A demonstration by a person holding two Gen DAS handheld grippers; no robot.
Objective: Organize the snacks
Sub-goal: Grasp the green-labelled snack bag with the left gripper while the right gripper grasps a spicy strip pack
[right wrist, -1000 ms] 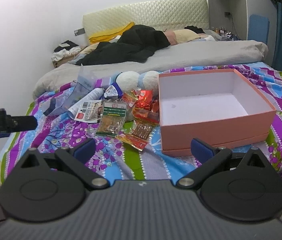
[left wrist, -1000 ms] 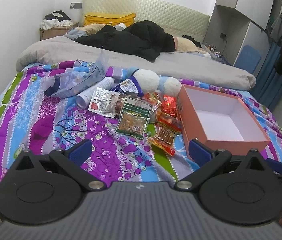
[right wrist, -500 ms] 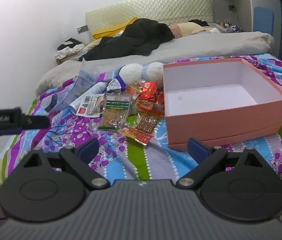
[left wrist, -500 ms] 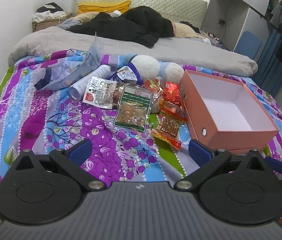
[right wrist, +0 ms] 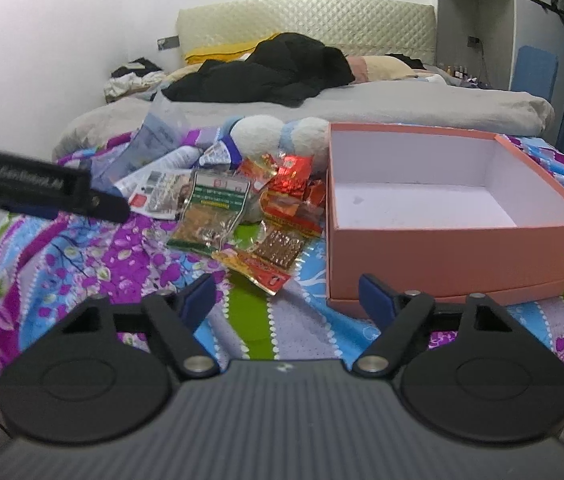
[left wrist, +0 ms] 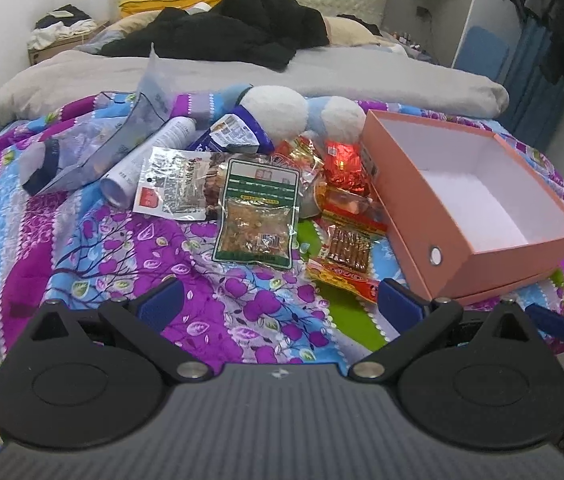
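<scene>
My left gripper hangs wide over the quilt, nothing between its pads. My right gripper has just been narrowing, still apart and holding nothing. From the left wrist, the green snack packet lies at twelve o'clock among the snack pile; the pink box, bare inside, sits at two o'clock, touching the red packets.

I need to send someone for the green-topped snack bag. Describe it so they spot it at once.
On the floral bedspread, left of the open pink box, lies a snack pile. The green-topped snack bag lies at its near left: green-striped label above, clear window showing golden-brown pieces; its neighbours are red or white.
</scene>
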